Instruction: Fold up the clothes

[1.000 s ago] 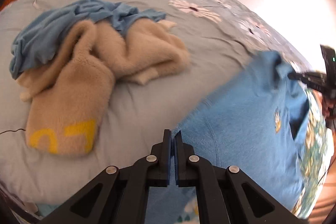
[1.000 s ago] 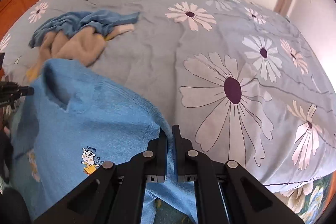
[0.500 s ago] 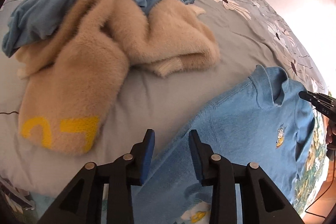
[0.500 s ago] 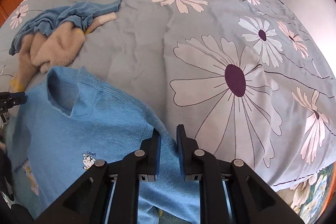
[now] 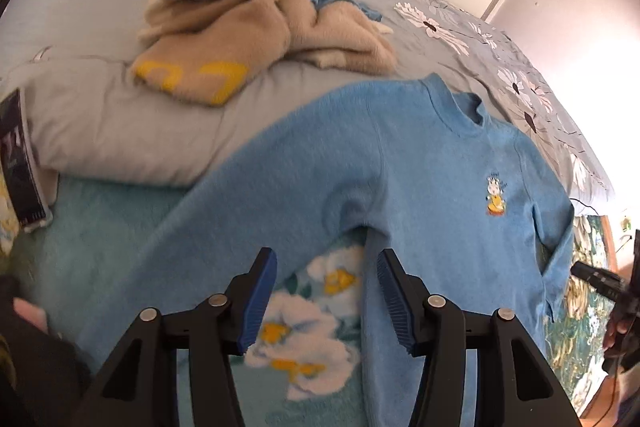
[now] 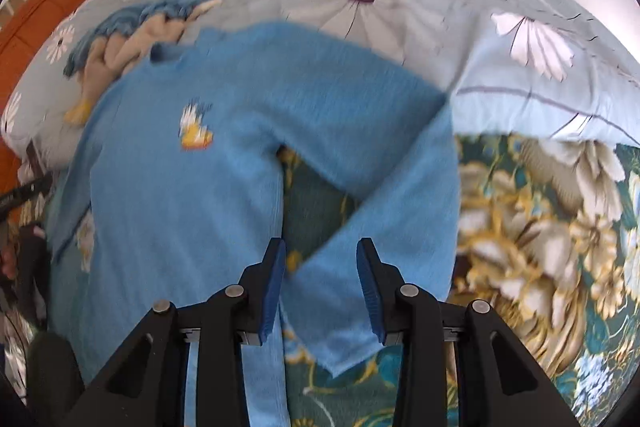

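Sweater (image 5: 432, 163) is being laid flat, frame centre; both sleeves should be smoothed first. Left gripper (image 5: 326, 301) and right gripper (image 6: 322, 285) jaws have just been opening, are being held spread, nothing pinched.

Both grippers point steeply downward with their jaws parted. The left gripper (image 5: 326, 291) has just been opening, its blue-padded fingers (image 5: 256, 301) spread wide with nothing pressed between them. The right gripper (image 6: 322, 283) has also just been opening, to a narrower gap, its fingers (image 6: 274, 287) clear of any grip. Each gripper's black tip pokes into the edge of the other's view.
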### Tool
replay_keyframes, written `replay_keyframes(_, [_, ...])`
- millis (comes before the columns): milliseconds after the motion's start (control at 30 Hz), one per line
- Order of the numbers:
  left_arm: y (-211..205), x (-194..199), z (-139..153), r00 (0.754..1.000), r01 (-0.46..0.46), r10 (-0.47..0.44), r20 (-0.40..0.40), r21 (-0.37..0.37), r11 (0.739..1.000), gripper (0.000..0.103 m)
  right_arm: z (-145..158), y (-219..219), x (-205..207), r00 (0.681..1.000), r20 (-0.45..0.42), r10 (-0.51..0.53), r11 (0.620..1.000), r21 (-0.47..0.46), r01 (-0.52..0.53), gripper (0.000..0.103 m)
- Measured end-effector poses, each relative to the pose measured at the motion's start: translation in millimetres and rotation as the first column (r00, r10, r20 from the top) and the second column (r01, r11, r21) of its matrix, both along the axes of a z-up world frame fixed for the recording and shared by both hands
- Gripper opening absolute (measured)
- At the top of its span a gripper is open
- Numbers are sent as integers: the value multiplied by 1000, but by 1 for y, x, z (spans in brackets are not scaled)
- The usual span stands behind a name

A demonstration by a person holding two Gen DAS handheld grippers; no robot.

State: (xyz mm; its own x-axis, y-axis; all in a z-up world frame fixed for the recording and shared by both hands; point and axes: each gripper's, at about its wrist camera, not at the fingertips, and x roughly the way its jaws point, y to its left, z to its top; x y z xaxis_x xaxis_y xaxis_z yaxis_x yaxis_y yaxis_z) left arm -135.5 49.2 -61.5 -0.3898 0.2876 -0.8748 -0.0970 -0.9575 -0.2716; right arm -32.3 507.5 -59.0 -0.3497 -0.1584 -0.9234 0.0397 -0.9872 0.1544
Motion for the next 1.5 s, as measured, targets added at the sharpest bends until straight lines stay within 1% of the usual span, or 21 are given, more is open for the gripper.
replay_keyframes(67, [0, 15, -1, 999, -11, 10, 30, 19, 1000, 56, -17, -8, 17, 999, 32, 14, 1000, 3, -14, 38])
replay_keyframes(133, [0, 26, 1, 999, -22, 21, 50, 29, 999, 56, -30, -11, 27, 999, 49, 14, 1000, -19, -13, 38])
replay_keyframes(200, [0, 32, 4, 998, -28, 26, 62, 32, 999, 56, -41, -17, 32, 997, 70, 35, 999, 11, -35, 38])
replay_keyframes(300, [4, 34, 8, 998, -33, 32, 55, 10, 999, 57, -47, -26, 32, 996, 57, 67, 994, 77, -71, 38])
replay_keyframes(433, [12, 32, 14, 999, -29, 30, 42, -5, 1000, 57, -48, -31, 28, 997, 34, 65, 990, 123, -69, 38])
replay_keyframes(467, [14, 30, 14, 999, -28, 28, 40, -8, 1000, 57, -49, -31, 27, 998, 29, 55, 989, 133, -59, 34])
replay_keyframes(500, [16, 29, 14, 999, -25, 26, 39, -10, 1000, 57, -49, -30, 27, 999, 25, 45, 988, 144, -48, 22])
replay_keyframes(533, [17, 29, 14, 999, -22, 22, 40, -12, 1000, 57, -50, -28, 26, 999, 24, 33, 987, 159, -36, 16])
replay_keyframes(567, [18, 28, 14, 999, -20, 20, 43, -13, 1000, 57, -48, -23, 26, 1000, 18, 20, 990, 141, -22, 8])
replay_keyframes(600, [19, 27, 13, 999, -17, 18, 46, -13, 1000, 57, -43, -14, 26, 1000, 5, -6, 996, 92, 5, 5])
replay_keyframes(667, [18, 28, 13, 999, -12, 13, 48, -20, 1000, 57, -30, 5, 27, 998, -22, -62, 998, -3, 61, 5])
replay_keyframes(733, [18, 26, 12, 999, -11, 13, 50, -27, 1000, 57, -8, 38, 27, 984, -85, -159, 986, -64, 154, 5])
replay_keyframes(767, [17, 26, 12, 999, -14, 15, 51, -27, 1000, 57, 4, 60, 27, 969, -118, -216, 974, -93, 206, 5])
replay_keyframes(833, [15, 25, 11, 998, -21, 22, 53, -25, 999, 57, 28, 102, 29, 928, -177, -329, 940, -154, 304, 5])
replay_keyframes(933, [10, 23, 10, 998, -35, 37, 54, -24, 999, 57, 57, 153, 28, 861, -238, -449, 893, -147, 425, 5])
replay_keyframes(1000, [6, 22, 9, 997, -46, 48, 56, -29, 999, 57, 59, 178, 23, 829, -244, -503, 864, -126, 487, 5])
replay_keyframes(1067, [2, 20, 7, 996, -59, 61, 58, -36, 998, 57, 51, 203, 18, 801, -228, -553, 832, -113, 543, 4])
replay_keyframes(1200, [-8, 16, 4, 994, -83, 86, 65, -46, 995, 57, 17, 229, 18, 761, -142, -633, 774, -104, 625, 4])
replay_keyframes(1267, [-14, 14, 3, 993, -95, 98, 69, -51, 994, 57, -1, 230, 25, 752, -102, -651, 759, -83, 646, 4])
replay_keyframes(1367, [-26, 12, 2, 991, -108, 113, 74, -77, 991, 57, -11, 222, 43, 747, -78, -660, 751, -98, 653, 4])
replay_keyframes(1500, [-54, 12, 0, 985, -144, 153, 80, -111, 983, 57, 4, 192, 44, 801, -113, -589, 808, -106, 579, 4])
